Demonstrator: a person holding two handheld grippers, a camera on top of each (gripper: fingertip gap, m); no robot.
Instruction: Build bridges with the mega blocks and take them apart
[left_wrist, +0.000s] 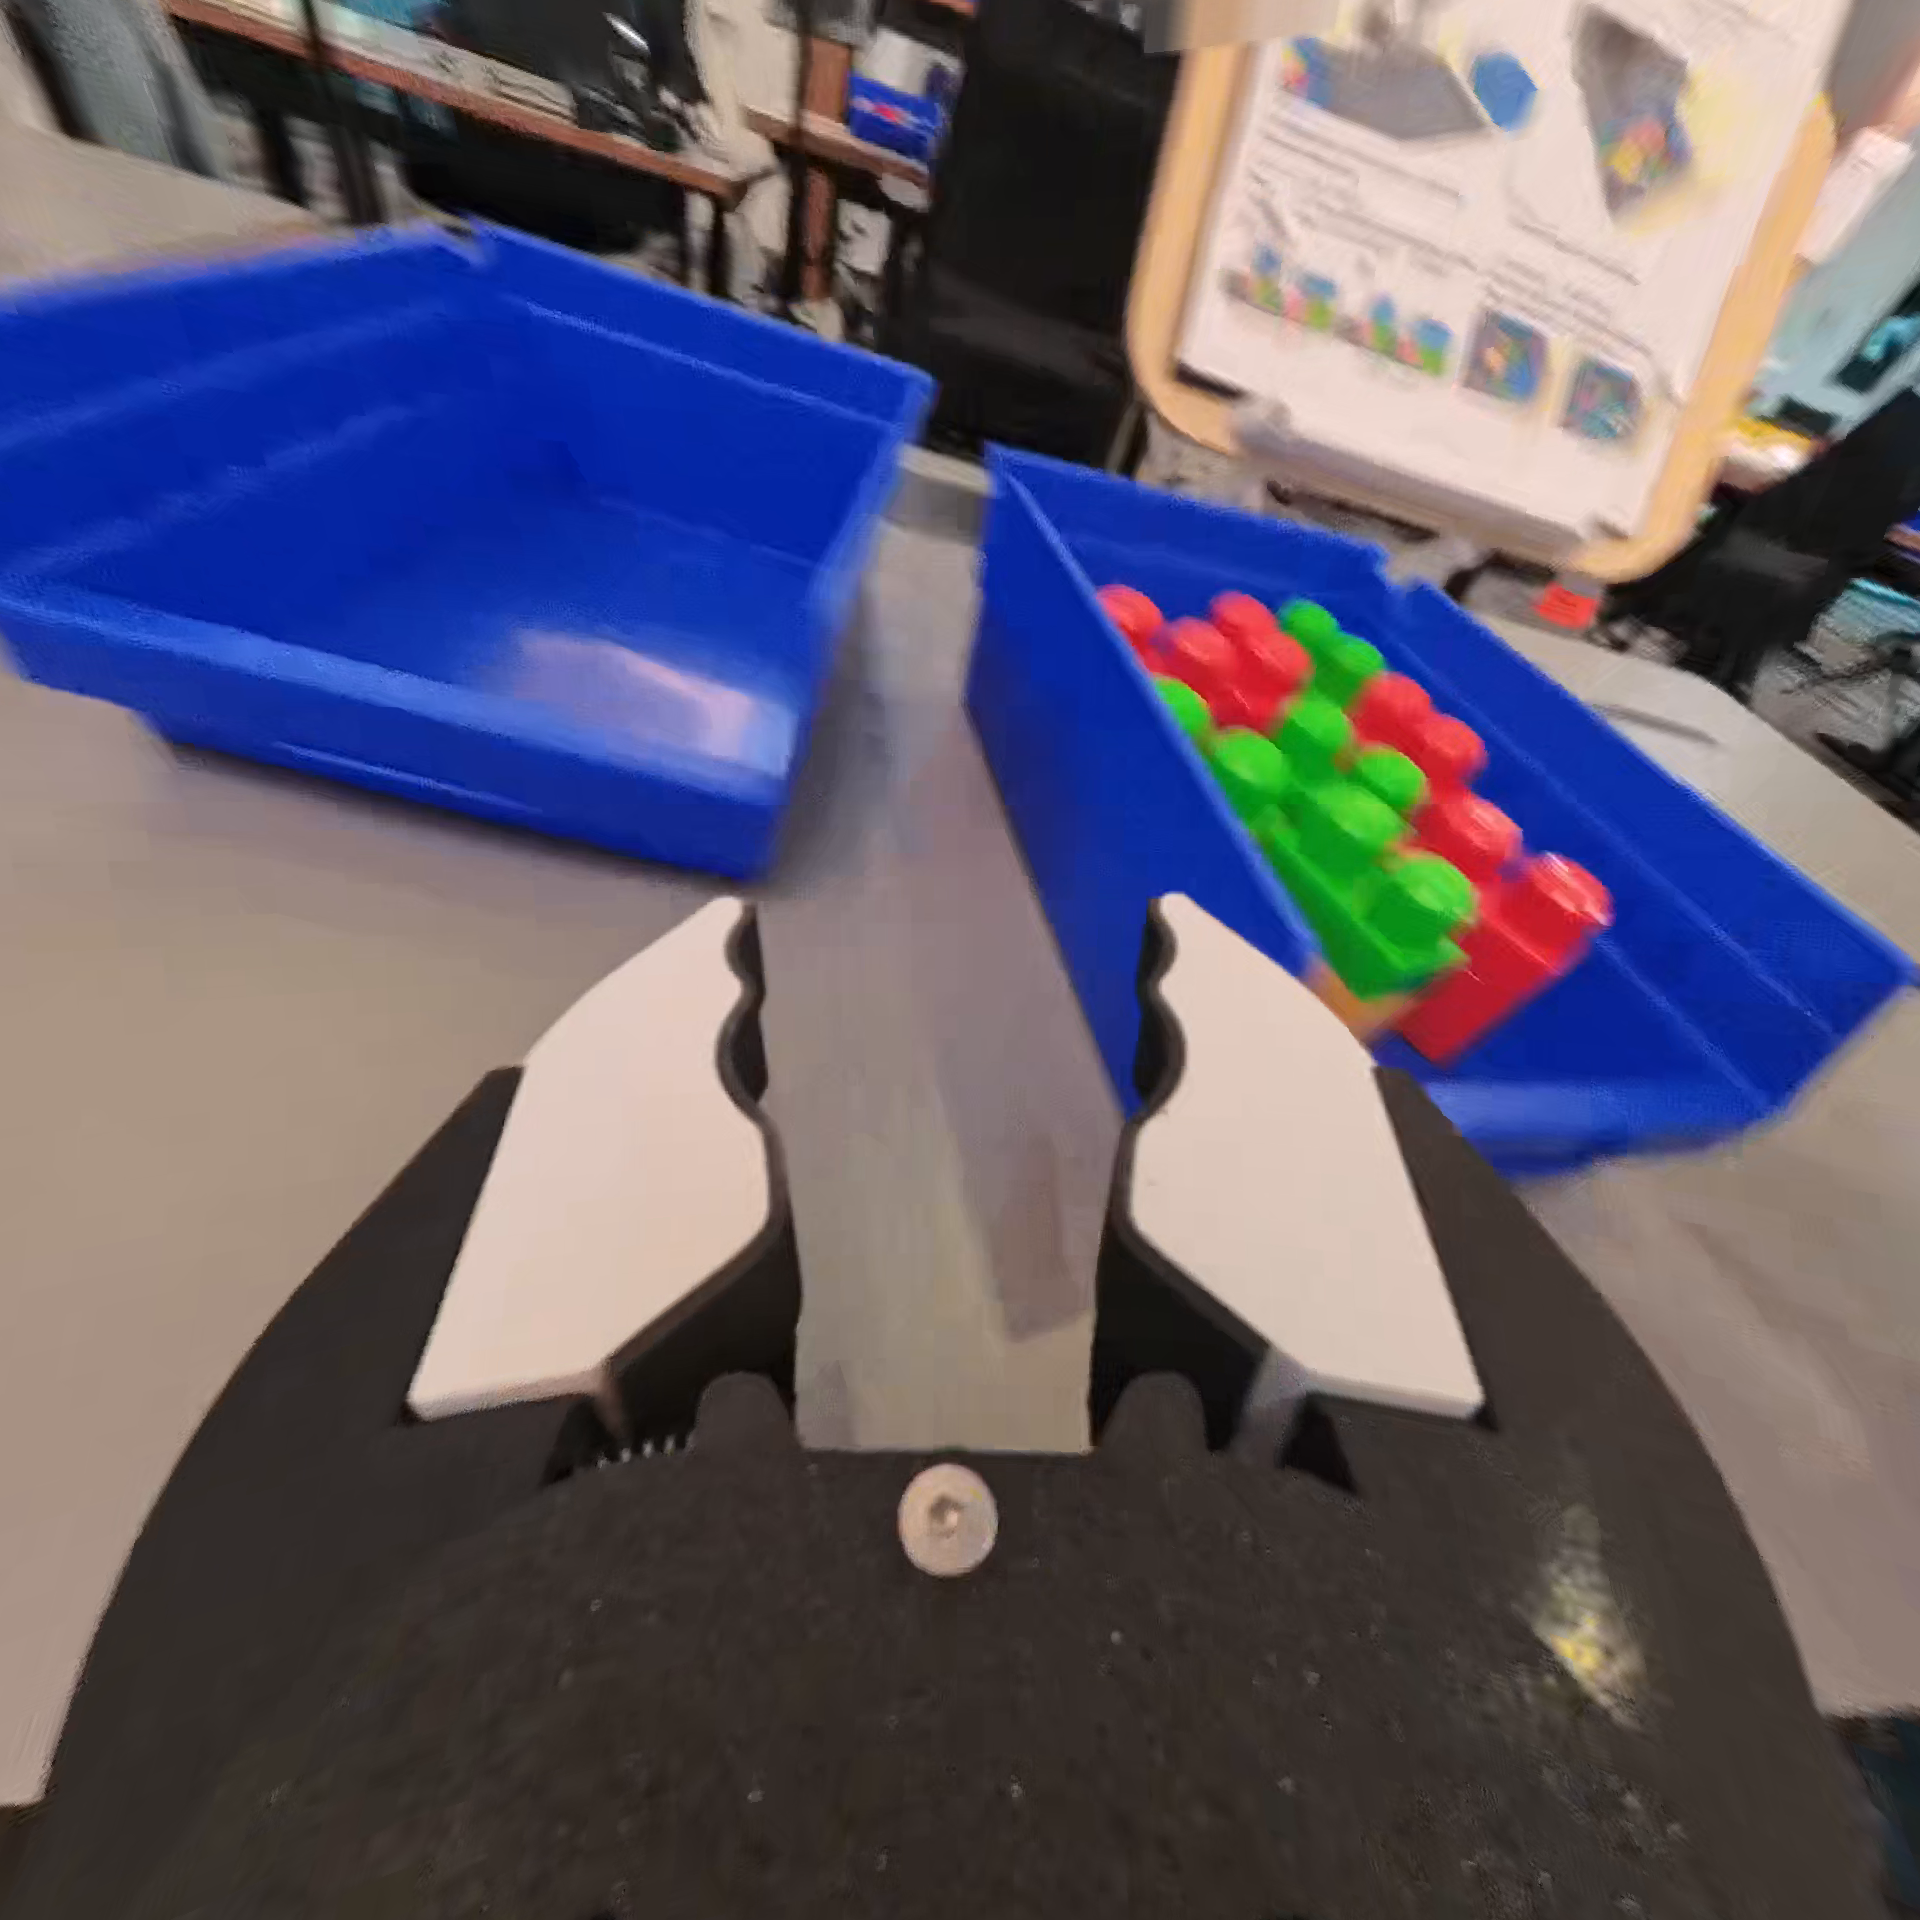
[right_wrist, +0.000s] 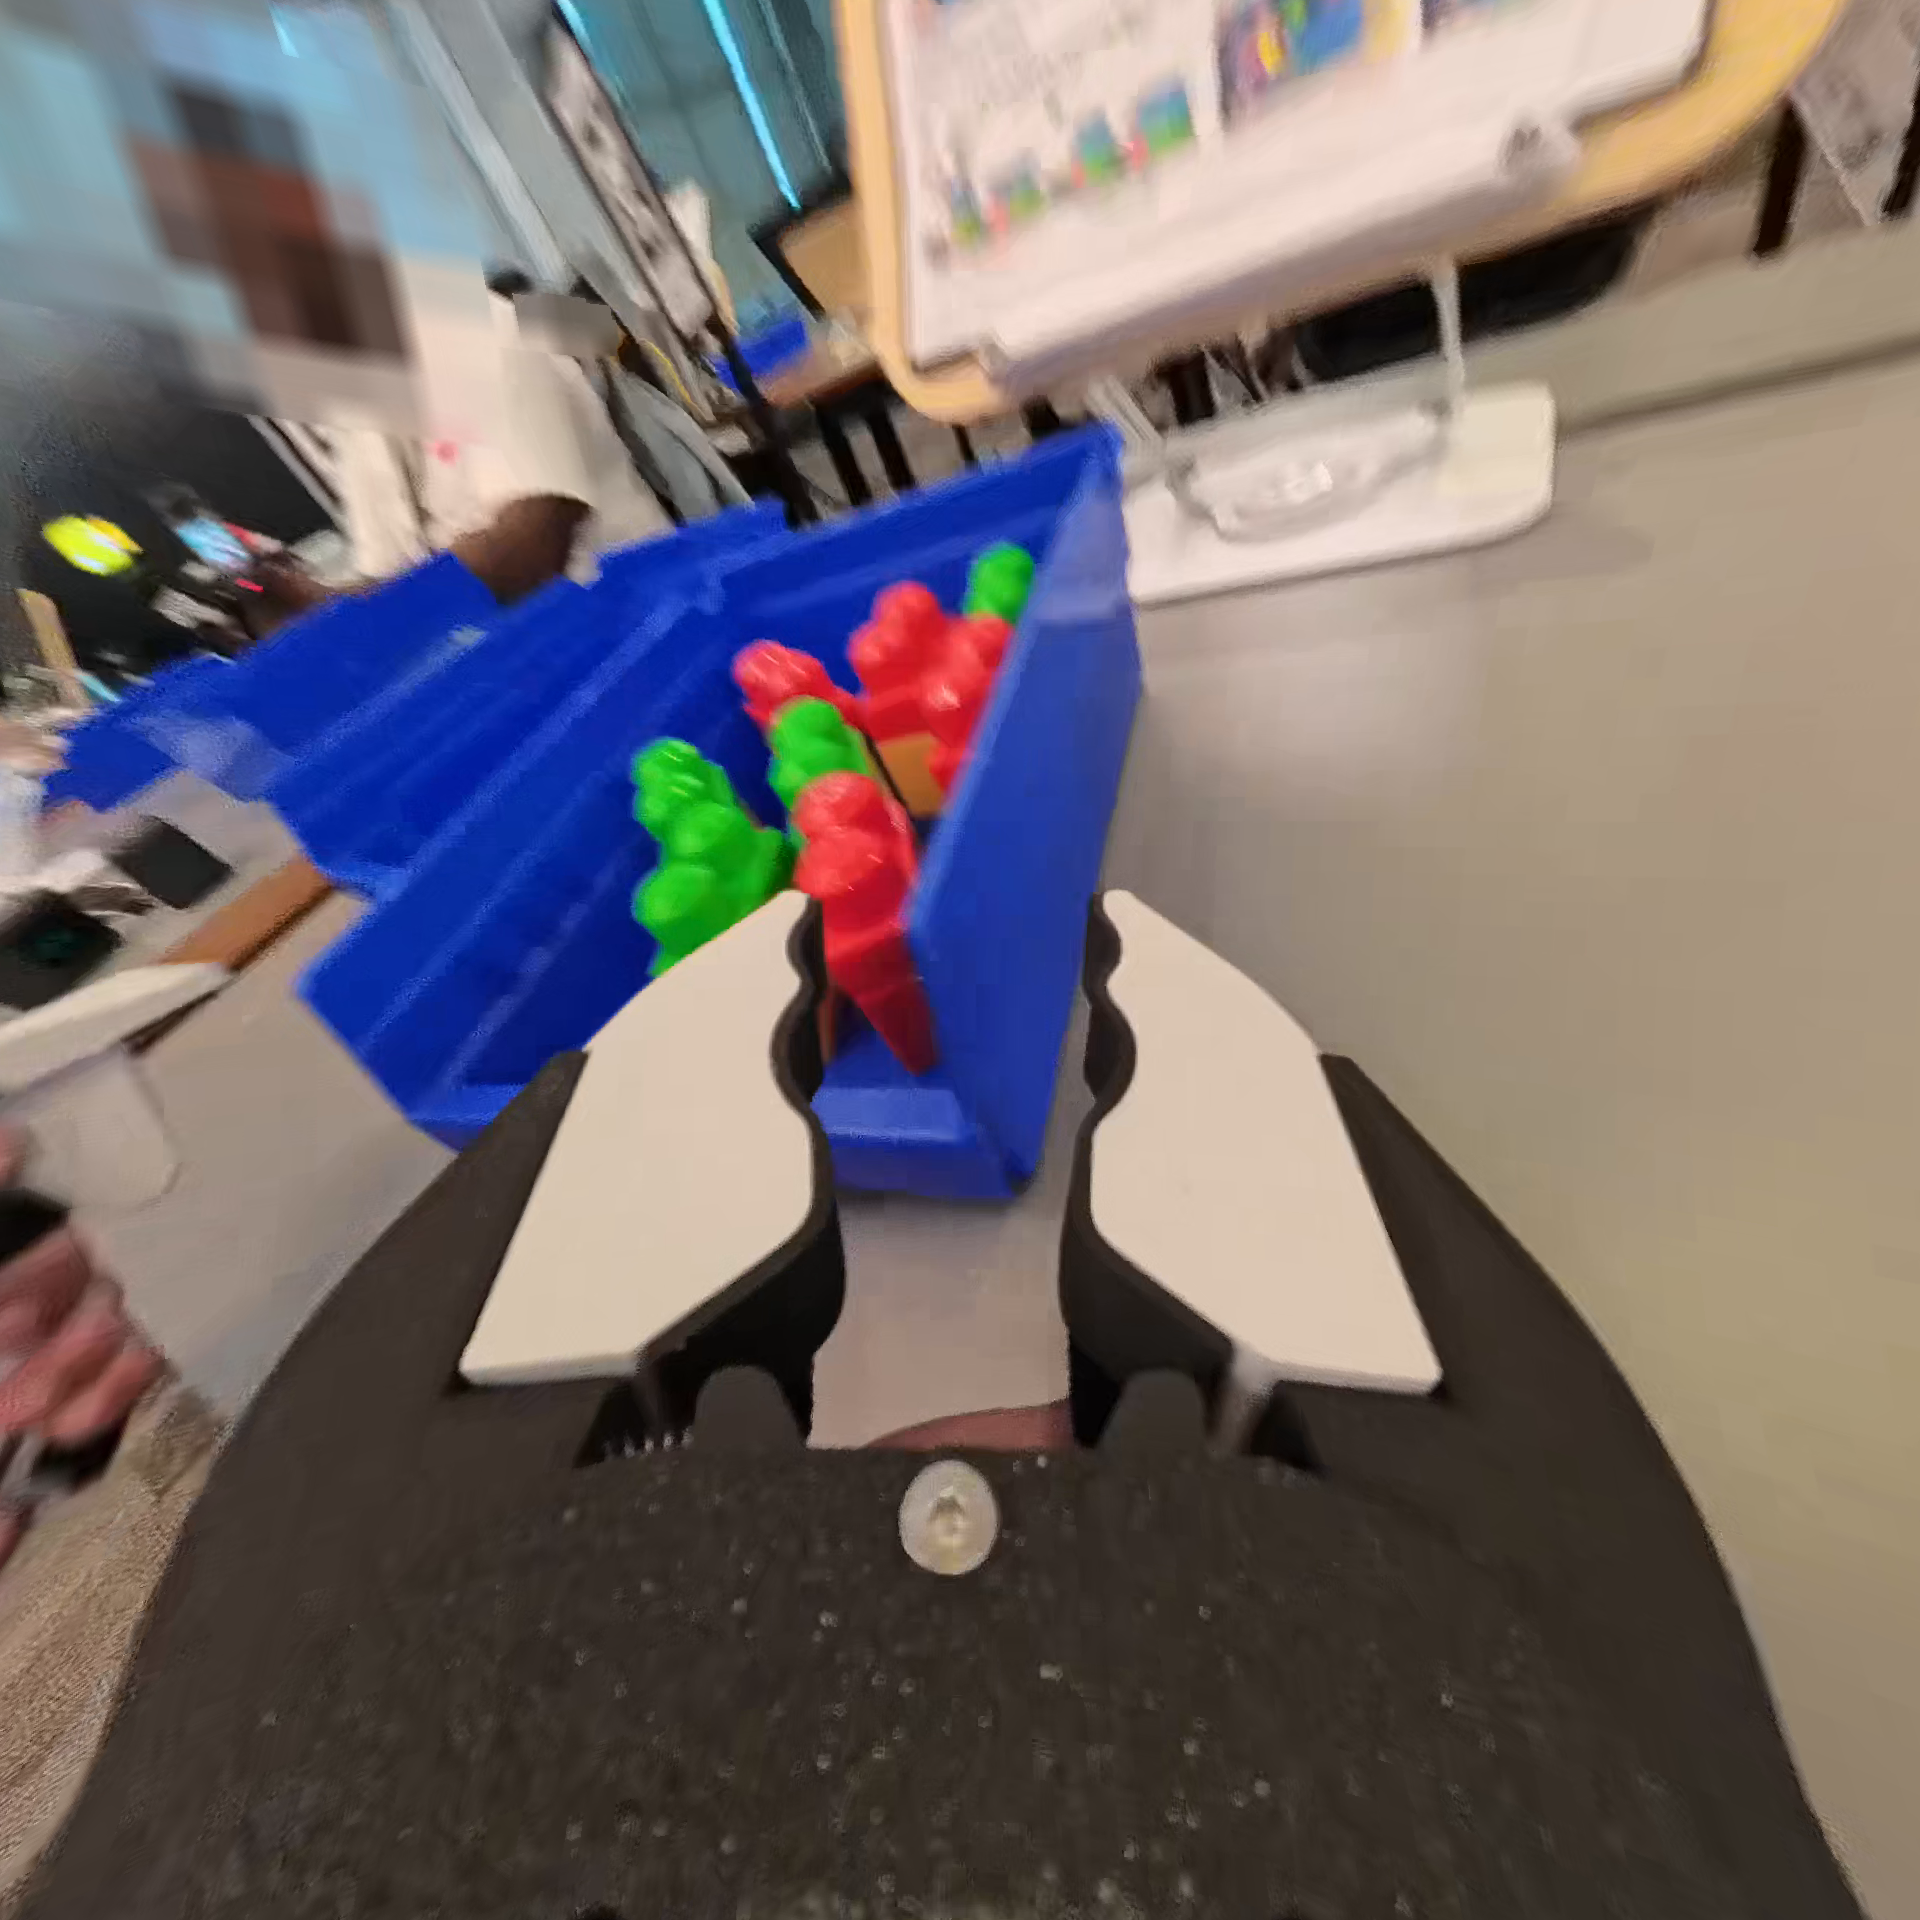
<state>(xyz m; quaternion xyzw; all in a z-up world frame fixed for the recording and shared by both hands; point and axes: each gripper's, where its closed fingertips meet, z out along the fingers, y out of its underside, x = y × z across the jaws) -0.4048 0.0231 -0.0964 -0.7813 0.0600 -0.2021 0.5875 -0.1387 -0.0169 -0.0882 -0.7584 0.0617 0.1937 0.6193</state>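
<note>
- We are at the very start of the build, as we judge it: all the mega blocks we can see lie in a bin, and no bridge stands on the grey bench (left_wrist: 312, 1039).
- The left gripper (left_wrist: 951, 914) hovers above the bench with its jaws wide and nothing between them; bare bench shows through the gap.
- The right gripper (right_wrist: 951, 909) also has its jaws wide and holds nothing; it points at the near end of the bin with the blocks.
- The blocks bin (left_wrist: 1049, 831), blue and narrow, sits toward the right of the bench in the left wrist view. In it the green blocks (left_wrist: 1340, 831) and red blocks (left_wrist: 1496, 935) are packed close together, studs up, with a hint of an orange piece under them.
- A second, wider blue bin (left_wrist: 416, 582) stands just left of it, apart by a strip of bench; we see nothing in it.
- A board with pictured sheets (left_wrist: 1455, 260) stands on a stand beyond the bins.
- In the right wrist view a red block (right_wrist: 862, 883) lies nearest the jaws, close against the bin's wall (right_wrist: 1018, 831).
- Next, we think, one gripper has to come over the bin's rim, close on a single block across its sides, and lift it clear of its neighbours. The tight packing and the nearby wall leave little room for the jaws.
- Both views are blurred, so we cannot count the blocks.
</note>
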